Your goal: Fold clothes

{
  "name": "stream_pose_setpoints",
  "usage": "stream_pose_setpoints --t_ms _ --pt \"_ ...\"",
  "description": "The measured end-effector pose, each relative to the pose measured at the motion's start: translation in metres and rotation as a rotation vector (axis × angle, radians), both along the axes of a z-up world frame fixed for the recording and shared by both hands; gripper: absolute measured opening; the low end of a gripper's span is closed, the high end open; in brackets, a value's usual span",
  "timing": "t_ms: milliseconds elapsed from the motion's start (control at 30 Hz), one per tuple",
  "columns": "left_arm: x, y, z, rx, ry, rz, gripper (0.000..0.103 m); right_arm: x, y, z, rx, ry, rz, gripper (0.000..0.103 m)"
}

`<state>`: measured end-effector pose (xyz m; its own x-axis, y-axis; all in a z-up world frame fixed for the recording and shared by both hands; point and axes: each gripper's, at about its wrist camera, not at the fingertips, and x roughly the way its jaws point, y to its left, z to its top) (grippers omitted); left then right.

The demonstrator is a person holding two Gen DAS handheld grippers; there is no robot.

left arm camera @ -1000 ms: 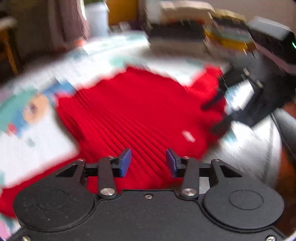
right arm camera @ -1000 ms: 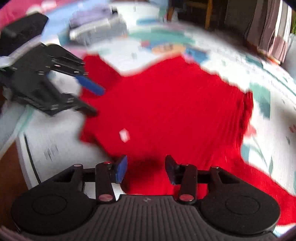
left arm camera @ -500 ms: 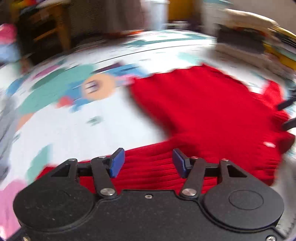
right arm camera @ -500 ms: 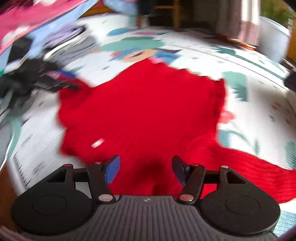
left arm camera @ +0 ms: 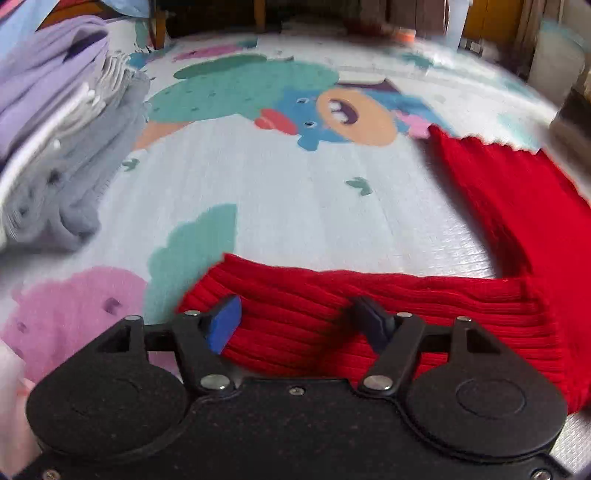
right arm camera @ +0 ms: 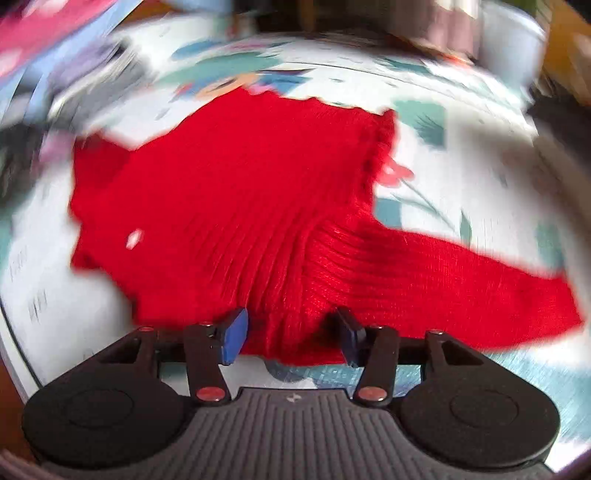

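Observation:
A red ribbed knit sweater (right arm camera: 236, 192) lies spread flat on a patterned play mat (left arm camera: 280, 206). In the left wrist view one sleeve (left arm camera: 354, 299) stretches across the bottom, its cuff end at the left, and the body (left arm camera: 509, 206) rises at the right. My left gripper (left arm camera: 295, 321) is open, its jaws straddling the sleeve near the cuff. My right gripper (right arm camera: 290, 334) is open, its jaws on either side of the sweater's near edge where the other sleeve (right arm camera: 443, 273) meets the body. A small white tag (right arm camera: 135, 234) shows on the sweater.
A stack of folded clothes, lilac, white and grey (left arm camera: 55, 140), sits on the mat at the left of the left wrist view. Chair legs and furniture (left arm camera: 207, 14) stand beyond the mat's far edge. A white container (right arm camera: 513, 44) stands far right.
My left gripper has swung left from over the sweater's body to the sleeve near its cuff. My right gripper has shifted right toward the sleeve junction. Both jaws have widened a little.

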<state>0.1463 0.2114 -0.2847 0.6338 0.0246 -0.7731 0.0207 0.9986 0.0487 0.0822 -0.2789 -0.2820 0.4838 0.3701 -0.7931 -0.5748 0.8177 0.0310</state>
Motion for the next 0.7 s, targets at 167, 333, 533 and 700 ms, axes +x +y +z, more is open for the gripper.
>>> stream_pose_setpoints --t_ms 167,333,533,700 --pt "0.004 -0.011 0.029 -0.072 -0.074 -0.043 0.068 0.0 -0.029 0.003 0.103 0.078 -0.105 0.054" --pt "0.01 -0.048 0.067 -0.164 -0.1 -0.197 0.068 0.006 -0.024 0.003 0.125 0.096 -0.124 0.056" --pt "0.026 -0.104 0.098 -0.141 -0.032 -0.49 0.068 0.015 -0.036 0.01 0.192 0.159 -0.225 0.052" --pt "0.06 -0.168 0.133 -0.052 0.049 -0.739 0.068 0.017 -0.071 -0.004 0.406 0.392 -0.459 0.053"
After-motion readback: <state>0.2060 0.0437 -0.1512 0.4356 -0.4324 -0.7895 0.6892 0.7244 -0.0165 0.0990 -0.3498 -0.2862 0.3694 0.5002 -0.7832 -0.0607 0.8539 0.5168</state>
